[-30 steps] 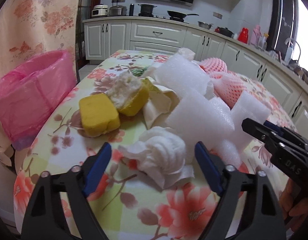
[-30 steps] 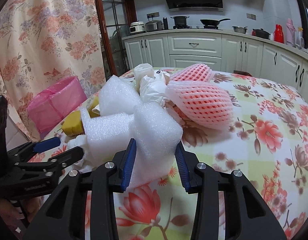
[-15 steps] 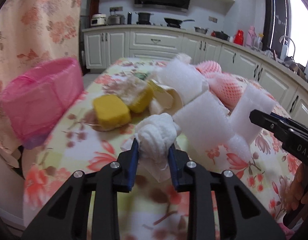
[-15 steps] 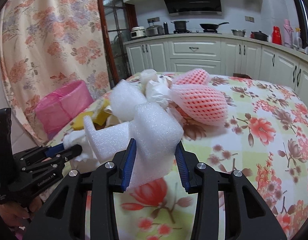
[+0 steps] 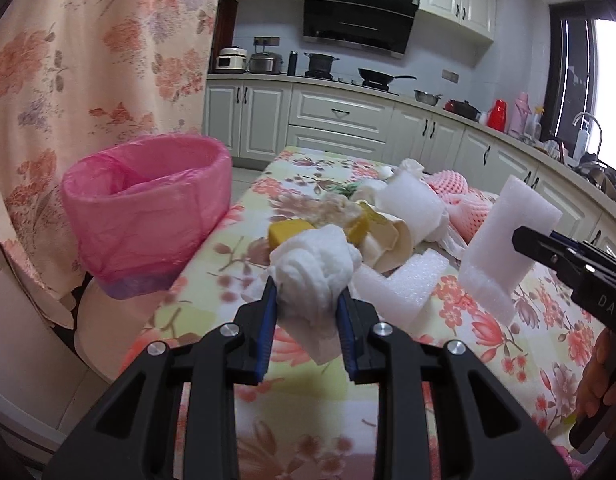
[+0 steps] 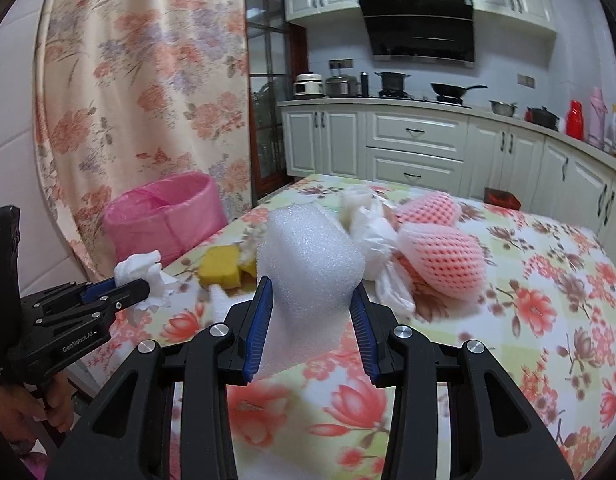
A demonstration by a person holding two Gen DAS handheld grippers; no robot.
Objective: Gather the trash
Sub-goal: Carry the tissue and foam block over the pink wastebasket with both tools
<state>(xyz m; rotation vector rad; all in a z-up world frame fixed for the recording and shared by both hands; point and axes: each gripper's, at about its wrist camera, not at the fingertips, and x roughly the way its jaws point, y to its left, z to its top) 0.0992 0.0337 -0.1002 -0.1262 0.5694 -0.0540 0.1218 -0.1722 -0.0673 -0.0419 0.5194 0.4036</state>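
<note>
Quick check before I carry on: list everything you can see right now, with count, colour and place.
tissue wad: one, white, held in the left claw
foam block: one, white, held in the right claw
foam L-piece: one, white, on the table
bin: one, pink liner, beside the table's left edge
sponges: at least two, yellow, mid-table
fruit nets: two, pink, far right of the pile
plastic bag: one, white, beside the nets
table: one, floral cloth
left claw: shut on tissue
right claw: shut on foam

Left gripper [image 5: 308, 300] clamped on tissue wad [image 5: 313, 268] between its pads; right gripper [image 6: 311, 312] clamped on foam block [image 6: 308, 256].
</note>
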